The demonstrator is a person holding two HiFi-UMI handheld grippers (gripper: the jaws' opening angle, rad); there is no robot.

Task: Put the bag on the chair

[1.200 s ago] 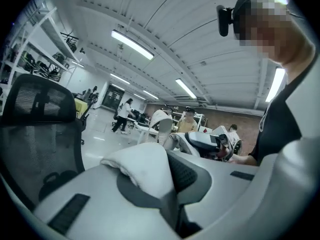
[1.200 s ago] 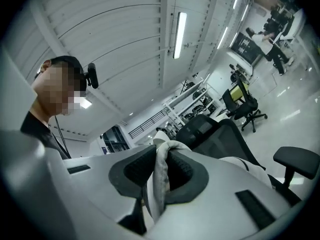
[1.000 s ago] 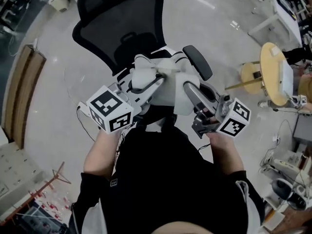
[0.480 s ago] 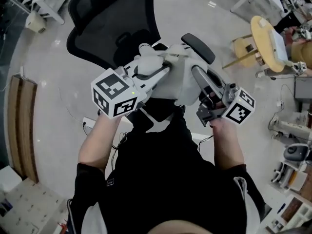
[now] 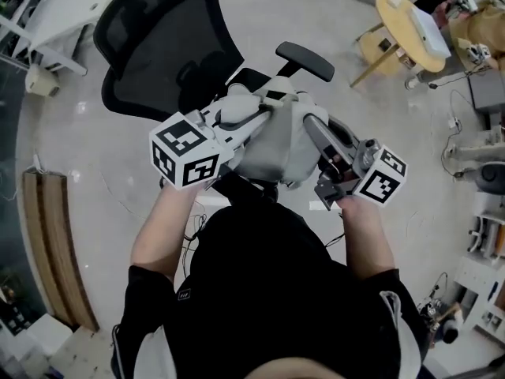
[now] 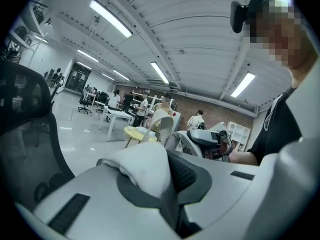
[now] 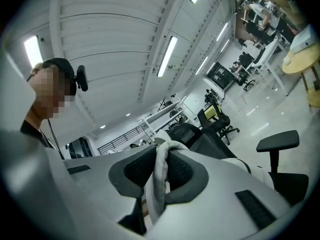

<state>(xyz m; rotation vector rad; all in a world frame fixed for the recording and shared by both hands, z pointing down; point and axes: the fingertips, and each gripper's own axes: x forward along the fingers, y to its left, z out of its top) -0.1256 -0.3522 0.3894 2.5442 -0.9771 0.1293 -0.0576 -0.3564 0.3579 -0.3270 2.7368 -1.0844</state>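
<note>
As the left claw [image 5: 266, 110] and right claw [image 5: 307, 121] stay clamped on folds of the white bag [image 5: 274, 152] slung between them, they've swung round, so the chair [image 5: 162, 46] backrest sits beyond-left and its armrest [image 5: 306, 51] straight beyond, meaning lowering probably comes next.

The pale grey soft cloth bag [image 5: 276, 144] looks matt and faintly fuzzy, lying in limp creases against the black mesh-backed office chair [image 5: 166, 46]. The chair's back is open weave and its armrest pad [image 5: 305, 50] is smooth and matt. The left tool [image 5: 260, 115] and right tool [image 5: 309, 123] are matt grey plastic with dark ribbed pads [image 7: 138, 172]. Around the chair the pale floor [image 5: 87, 172] is polished and mirrors the lights. Right of the chair, a round table [image 5: 406, 26] looks like light wood.
</note>
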